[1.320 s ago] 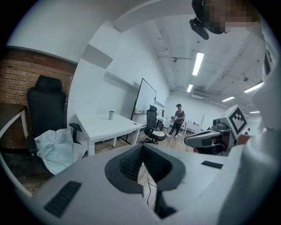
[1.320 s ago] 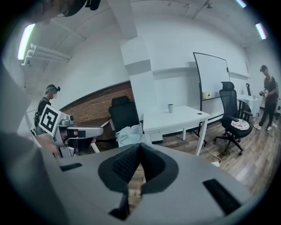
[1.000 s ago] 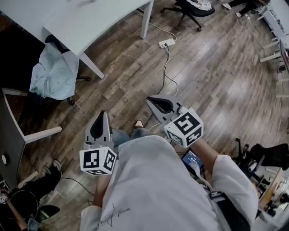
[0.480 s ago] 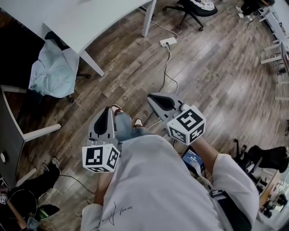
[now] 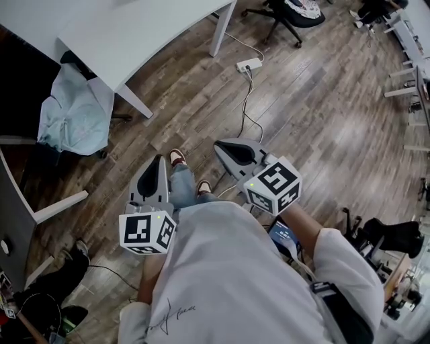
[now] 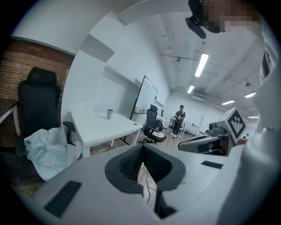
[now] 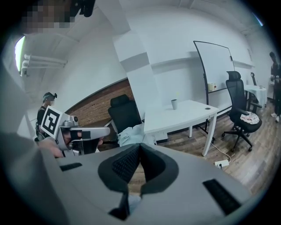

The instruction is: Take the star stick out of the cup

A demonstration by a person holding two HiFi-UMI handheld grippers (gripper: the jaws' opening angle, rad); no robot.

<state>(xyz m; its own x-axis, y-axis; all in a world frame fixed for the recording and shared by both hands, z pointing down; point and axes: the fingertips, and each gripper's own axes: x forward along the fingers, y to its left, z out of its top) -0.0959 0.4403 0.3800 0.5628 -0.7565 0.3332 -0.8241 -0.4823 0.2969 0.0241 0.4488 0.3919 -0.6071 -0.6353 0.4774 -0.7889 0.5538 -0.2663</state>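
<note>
A small grey cup [image 6: 109, 114] stands on the white table [image 6: 99, 127]; the right gripper view also catches the cup [image 7: 174, 104] on that table [image 7: 184, 116]. No star stick can be made out in it at this distance. My left gripper [image 5: 157, 162] is held low in front of the person's body, shut with nothing between its jaws [image 6: 141, 147]. Beside it, my right gripper [image 5: 220, 146] is also shut and holds nothing [image 7: 139, 147]. Both are far from the table, above the wooden floor [image 5: 316, 114].
A black chair draped with a pale blue cloth [image 5: 74, 111] stands beside the table [image 5: 121, 33]. A power strip [image 5: 248, 64] and its cable lie on the floor ahead. A black office chair [image 5: 289, 10] is beyond, a whiteboard [image 7: 213, 63] behind. Another person [image 6: 179, 119] stands far off.
The person has stepped forward: a foot now shows ahead of the grippers and the table has drawn slightly nearer. Both grippers stay shut and level.
</note>
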